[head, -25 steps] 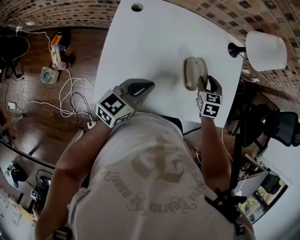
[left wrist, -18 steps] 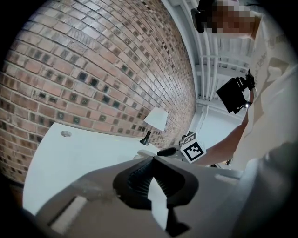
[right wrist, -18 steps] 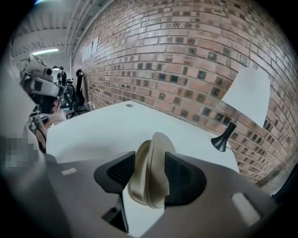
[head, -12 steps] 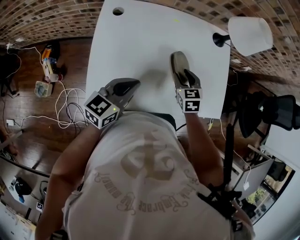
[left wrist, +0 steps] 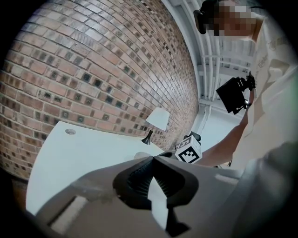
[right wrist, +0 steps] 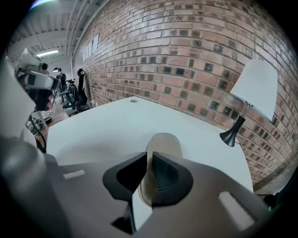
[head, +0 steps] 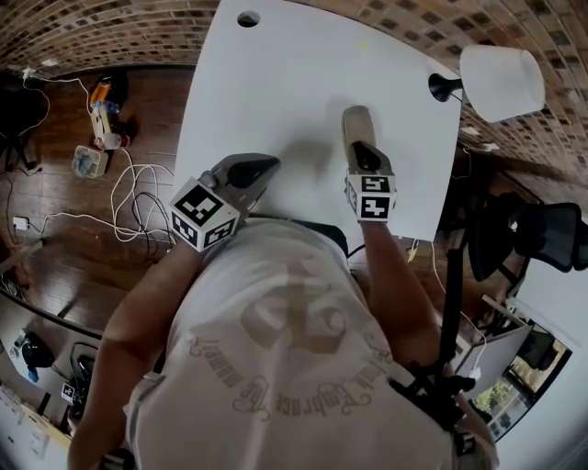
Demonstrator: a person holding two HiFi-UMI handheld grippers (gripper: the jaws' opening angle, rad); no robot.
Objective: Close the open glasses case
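The beige glasses case (head: 356, 124) lies on the white table (head: 276, 83) and shows as one narrow closed shape. In the right gripper view the case (right wrist: 164, 142) runs away from the jaws. My right gripper (head: 360, 150) sits over its near end. Its jaws have just been closing, and now only a thin slit is left between them (right wrist: 149, 155), with the beige case showing through it. I cannot tell whether the tips touch the case. My left gripper (head: 266, 165) rests shut and empty at the table's near edge, left of the case, its pads meeting (left wrist: 152, 160).
A white-shaded lamp (head: 501, 81) on a black stem stands at the table's far right corner. A cable hole (head: 248, 18) is at the far left corner. Cables lie on the wooden floor (head: 129, 193) to the left. A brick wall lies beyond the table.
A second ago the case lay open with two halves side by side; now it shows as one shape. My right gripper moved left over its near end. The left gripper stayed put.
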